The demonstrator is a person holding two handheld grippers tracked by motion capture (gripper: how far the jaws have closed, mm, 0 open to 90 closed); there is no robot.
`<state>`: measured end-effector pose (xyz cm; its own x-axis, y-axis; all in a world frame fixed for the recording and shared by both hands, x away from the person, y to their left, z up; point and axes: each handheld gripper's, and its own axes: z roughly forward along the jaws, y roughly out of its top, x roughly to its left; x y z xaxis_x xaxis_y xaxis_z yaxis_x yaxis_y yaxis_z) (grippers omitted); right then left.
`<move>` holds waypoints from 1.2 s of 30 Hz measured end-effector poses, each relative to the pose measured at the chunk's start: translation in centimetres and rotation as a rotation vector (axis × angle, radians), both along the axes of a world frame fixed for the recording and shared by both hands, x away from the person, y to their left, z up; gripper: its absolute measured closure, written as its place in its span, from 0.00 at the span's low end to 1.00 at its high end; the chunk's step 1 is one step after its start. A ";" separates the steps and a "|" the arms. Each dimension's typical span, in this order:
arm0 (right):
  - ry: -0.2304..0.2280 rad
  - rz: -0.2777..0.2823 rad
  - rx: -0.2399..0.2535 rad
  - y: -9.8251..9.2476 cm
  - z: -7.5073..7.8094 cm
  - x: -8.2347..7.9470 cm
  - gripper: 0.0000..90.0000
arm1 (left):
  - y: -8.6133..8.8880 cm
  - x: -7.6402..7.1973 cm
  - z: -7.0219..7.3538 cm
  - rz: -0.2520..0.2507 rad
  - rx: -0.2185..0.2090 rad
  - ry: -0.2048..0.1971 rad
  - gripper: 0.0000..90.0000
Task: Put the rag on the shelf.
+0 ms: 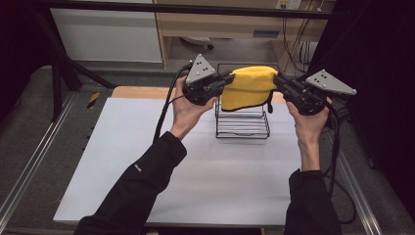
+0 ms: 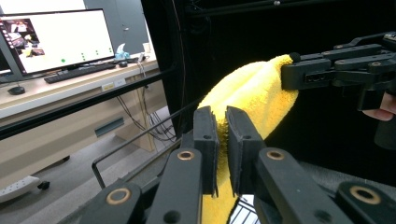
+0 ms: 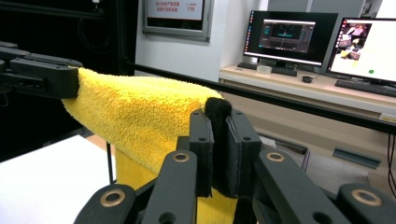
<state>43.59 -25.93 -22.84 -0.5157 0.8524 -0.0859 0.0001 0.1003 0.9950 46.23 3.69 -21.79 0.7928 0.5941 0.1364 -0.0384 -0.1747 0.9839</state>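
Observation:
A yellow fluffy cloth (image 1: 248,87) with a black hem hangs stretched between my two grippers, above a black wire rack (image 1: 242,122) that stands on the white table top (image 1: 195,166). My left gripper (image 1: 229,78) is shut on the cloth's left end; its own view has the cloth (image 2: 252,93) pinched between its pads (image 2: 223,140). My right gripper (image 1: 278,81) is shut on the right end, and a black corner of the cloth (image 3: 140,112) pokes up between its jaws (image 3: 219,135). The cloth sags in the middle over the rack's top.
The table's wooden far edge (image 1: 142,91) runs behind the rack. Metal rails (image 1: 29,166) flank the table on both sides. A desk with monitors (image 3: 292,37) and a keyboard stands beyond. Cables trail from both grippers.

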 end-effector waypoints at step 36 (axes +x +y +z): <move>0.157 0.046 -0.016 -0.2 -4.5 -2.0 0.60 | -0.2 -0.5 -5.6 -0.025 0.117 0.157 0.84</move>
<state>41.60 -26.11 -27.32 -0.5622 0.8269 -0.0147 0.1507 0.1198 0.9813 45.72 3.48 -27.42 0.8239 0.5615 0.0765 0.1086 -0.2890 0.9512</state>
